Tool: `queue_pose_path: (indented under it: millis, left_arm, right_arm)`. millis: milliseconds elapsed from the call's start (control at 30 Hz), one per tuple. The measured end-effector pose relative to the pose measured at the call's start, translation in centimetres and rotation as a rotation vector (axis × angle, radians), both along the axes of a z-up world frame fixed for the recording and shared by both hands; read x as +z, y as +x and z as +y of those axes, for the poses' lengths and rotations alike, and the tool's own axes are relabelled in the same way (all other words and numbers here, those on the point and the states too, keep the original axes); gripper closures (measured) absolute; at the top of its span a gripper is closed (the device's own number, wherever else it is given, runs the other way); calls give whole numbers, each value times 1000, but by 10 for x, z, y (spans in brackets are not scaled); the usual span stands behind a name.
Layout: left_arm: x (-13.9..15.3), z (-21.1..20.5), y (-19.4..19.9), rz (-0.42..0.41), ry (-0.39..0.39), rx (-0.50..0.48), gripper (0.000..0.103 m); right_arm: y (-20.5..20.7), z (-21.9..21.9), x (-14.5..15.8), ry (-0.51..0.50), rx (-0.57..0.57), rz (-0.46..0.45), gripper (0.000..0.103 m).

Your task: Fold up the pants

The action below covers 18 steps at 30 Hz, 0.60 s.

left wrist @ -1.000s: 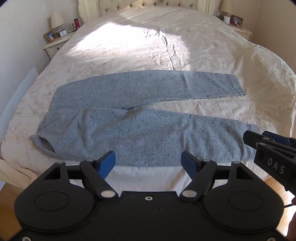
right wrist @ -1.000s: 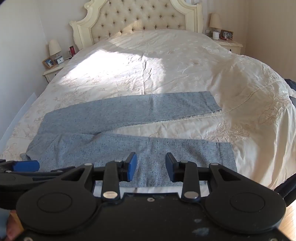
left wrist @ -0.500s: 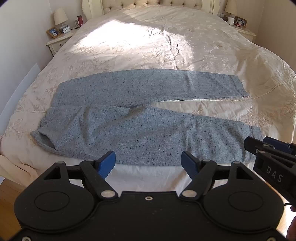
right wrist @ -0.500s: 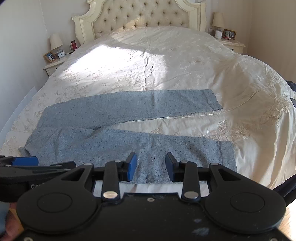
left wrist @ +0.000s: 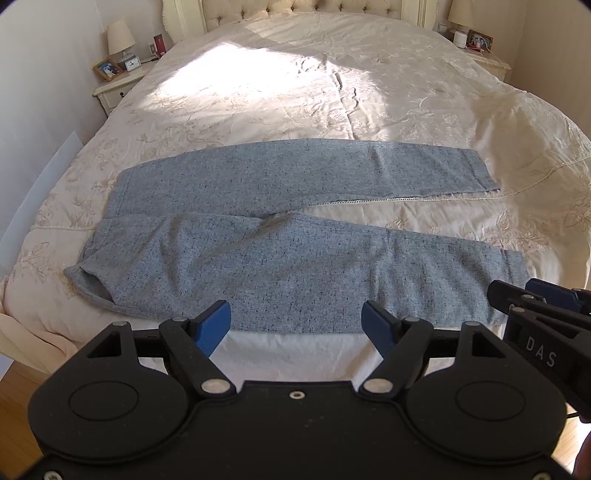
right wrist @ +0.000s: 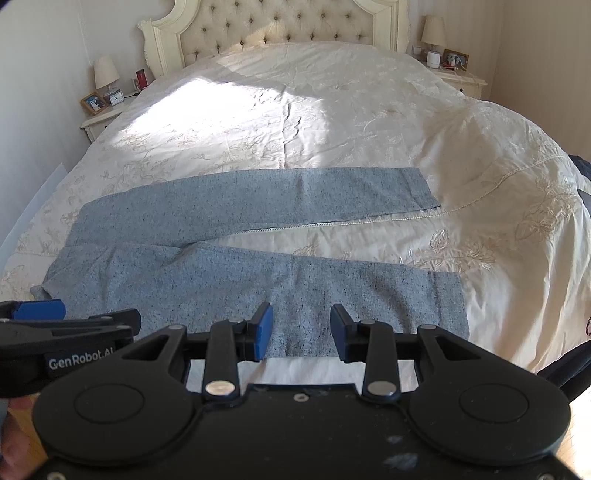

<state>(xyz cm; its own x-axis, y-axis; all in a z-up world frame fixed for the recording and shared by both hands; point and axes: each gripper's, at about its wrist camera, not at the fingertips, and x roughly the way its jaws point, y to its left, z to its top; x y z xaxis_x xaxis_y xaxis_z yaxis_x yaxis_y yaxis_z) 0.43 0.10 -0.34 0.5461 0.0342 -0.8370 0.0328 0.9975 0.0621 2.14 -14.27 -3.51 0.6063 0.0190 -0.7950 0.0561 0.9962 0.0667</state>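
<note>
Grey-blue speckled pants (left wrist: 280,236) (right wrist: 236,266) lie flat across the foot of a cream bed, waist to the left, the two legs spread apart toward the right. My left gripper (left wrist: 296,325) hovers open over the near leg's front edge, nothing between its blue pads. My right gripper (right wrist: 301,330) also stands open above the near leg, closer to its cuff (right wrist: 447,299), holding nothing. In the left wrist view the right gripper (left wrist: 532,295) pokes in from the right; in the right wrist view the left gripper (right wrist: 70,317) shows at the lower left.
The cream embroidered bedspread (left wrist: 332,85) covers a wide bed with a tufted headboard (right wrist: 273,29). Nightstands with lamps and photo frames stand at the left (left wrist: 118,77) and right (right wrist: 454,70). A white wall runs along the left. Wooden floor (left wrist: 14,398) shows beneath the bed's foot.
Both views have tipped up slightly, so the pants sit a little lower in frame and more of the headboard shows. Neither gripper has changed its opening.
</note>
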Motion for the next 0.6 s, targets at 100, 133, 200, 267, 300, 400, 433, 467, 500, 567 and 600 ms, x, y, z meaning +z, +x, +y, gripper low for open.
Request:
queue_pose_path:
  millis: [100,133,200,267,300,400,433,467,500,567,600]
  left_arm:
    - [1,-2,1,-2,4,-3,25]
    - [1,-2,1,-3,5,-3,25]
    - [0,-3,1,-6,6,-2,25]
    - [0,-4,1,-6,7,0,25]
    - [-1,-4,1,-6,7,1,25]
    - [-1,-4,1,-5,6,2,25]
    - [-1,-4,1,-5,7,1,25]
    - [-1,-4,1,-5,7,0,25]
    - [-1,-4,1,-6,7,0,25]
    - [-1,-4,1,-5,7,0,25]
    - [-1,-3,1,-5,6,0,25]
  right_arm:
    - [1,0,0,-1,0,0,66]
    - [1,0,0,0,0,1,66]
    - [1,0,0,0,1,1,66]
    - [2,0,0,-1,2,2,66]
    - [2,0,0,-1,2,2,66]
    - [2,0,0,-1,3,2,66]
    - [2,1,0,-1,3,3,66]
    - [2,1,0,-1,2,3,66]
    - [2,1,0,-1,3,4,66]
    - [2,1,0,0,3,4,66]
    - [2,1,0,0,4,4,66]
